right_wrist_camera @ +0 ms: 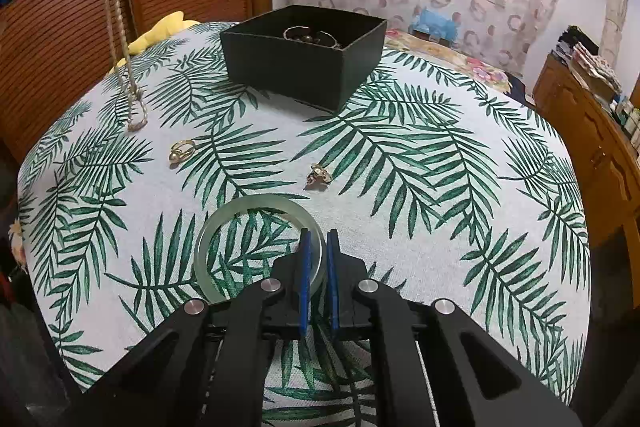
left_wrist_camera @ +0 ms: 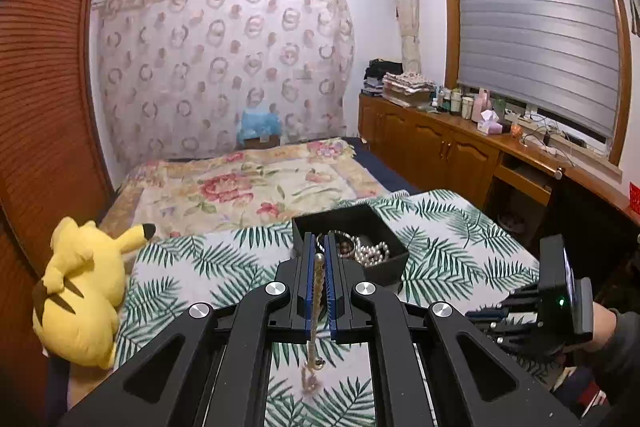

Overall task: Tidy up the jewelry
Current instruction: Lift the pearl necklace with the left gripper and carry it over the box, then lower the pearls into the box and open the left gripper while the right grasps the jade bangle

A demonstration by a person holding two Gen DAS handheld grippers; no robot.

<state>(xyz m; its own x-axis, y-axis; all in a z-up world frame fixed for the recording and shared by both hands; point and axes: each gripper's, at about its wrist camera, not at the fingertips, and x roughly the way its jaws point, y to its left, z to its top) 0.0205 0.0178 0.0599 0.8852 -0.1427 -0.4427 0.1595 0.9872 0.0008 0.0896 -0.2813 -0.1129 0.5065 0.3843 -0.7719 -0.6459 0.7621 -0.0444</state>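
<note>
Left wrist view: the left gripper is clamped on a gold chain, which runs back between the blue pads and dangles, its lower end near the leaf-print table.
Right gripper: narrowed onto the rim of a pale green bangle that lies flat on the table; the pads look to be touching it.
Box: black, open, further back on the table, already holding pearls and other pieces.
Loose pieces: a gold ring and a small earring, apart from each other, between bangle and box.
Step in hand: carrying the chain to the box while the bangle is gripped.
Next move: bring the chain over the box's rim before letting go, so that all of it drops inside; lift the bangle level so it does not slip.
</note>
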